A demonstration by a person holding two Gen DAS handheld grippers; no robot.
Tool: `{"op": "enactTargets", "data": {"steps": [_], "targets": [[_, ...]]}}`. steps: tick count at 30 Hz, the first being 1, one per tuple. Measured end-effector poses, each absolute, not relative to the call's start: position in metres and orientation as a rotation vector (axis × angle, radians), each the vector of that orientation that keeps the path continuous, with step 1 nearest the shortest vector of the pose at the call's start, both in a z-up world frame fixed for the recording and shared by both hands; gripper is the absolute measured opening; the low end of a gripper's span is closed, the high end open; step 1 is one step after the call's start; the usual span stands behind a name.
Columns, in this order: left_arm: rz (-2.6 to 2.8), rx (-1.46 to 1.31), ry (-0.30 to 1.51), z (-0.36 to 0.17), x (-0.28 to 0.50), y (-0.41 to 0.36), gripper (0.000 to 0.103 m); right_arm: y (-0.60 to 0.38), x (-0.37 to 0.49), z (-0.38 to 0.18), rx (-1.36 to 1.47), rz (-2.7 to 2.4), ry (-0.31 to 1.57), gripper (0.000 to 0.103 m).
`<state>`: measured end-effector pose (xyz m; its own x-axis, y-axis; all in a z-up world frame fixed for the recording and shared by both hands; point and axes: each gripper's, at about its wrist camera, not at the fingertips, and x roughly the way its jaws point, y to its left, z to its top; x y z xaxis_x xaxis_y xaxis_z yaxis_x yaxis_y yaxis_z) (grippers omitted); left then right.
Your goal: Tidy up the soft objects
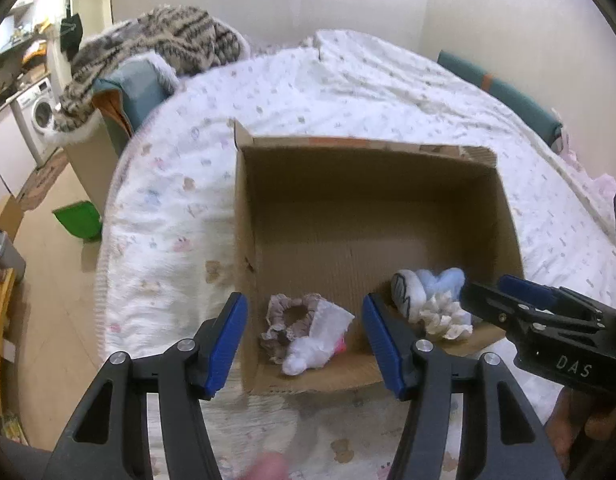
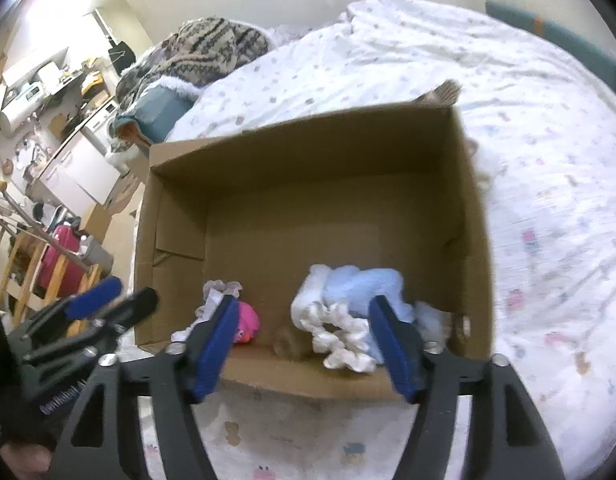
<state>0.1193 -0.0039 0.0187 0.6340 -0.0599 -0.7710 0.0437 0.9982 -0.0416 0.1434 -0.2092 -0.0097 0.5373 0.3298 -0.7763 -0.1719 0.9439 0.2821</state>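
Both the left gripper (image 1: 304,344) and right gripper (image 2: 304,344) tilt down over the cardboard box (image 1: 244,216), fingers apart, gripping nothing

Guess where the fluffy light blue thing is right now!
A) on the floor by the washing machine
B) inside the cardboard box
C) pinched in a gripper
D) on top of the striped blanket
B: the light blue soft thing lies on the bottom of the cardboard box, beside a white scrunchie, and both grippers are open and empty.
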Motion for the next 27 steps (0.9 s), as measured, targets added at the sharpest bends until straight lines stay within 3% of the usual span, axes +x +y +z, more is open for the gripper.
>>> {"op": "enactTargets", "data": {"steps": [1,3,5,7,9,13,27], "targets": [[-0.062,-0.016,0.87,0.024,0.114,-0.002,0.06,-0.21,0.139,-0.005,0.161,0.287,0.949,0.078],[-0.059,-0.025,0.862,0.03,0.105,0.001,0.077,-0.211,0.129,0.004,0.127,0.254,0.926,0.083],[-0.039,-0.035,0.856,0.035,0.096,0.005,0.088,-0.215,0.119,0.014,0.112,0.225,0.892,0.089],[-0.03,-0.052,0.85,0.04,0.085,0.01,0.091,-0.218,0.105,0.024,0.089,0.187,0.861,0.097],[-0.027,-0.053,0.842,0.043,0.076,0.013,0.097,-0.218,0.091,0.031,0.06,0.168,0.834,0.097],[-0.015,-0.043,0.813,0.05,0.055,0.018,0.102,-0.22,0.064,0.034,0.021,0.128,0.81,0.103],[0.03,-0.014,0.784,0.036,0.015,0.015,0.102,-0.22,0.037,0.014,0.045,0.058,0.805,0.103]]}}
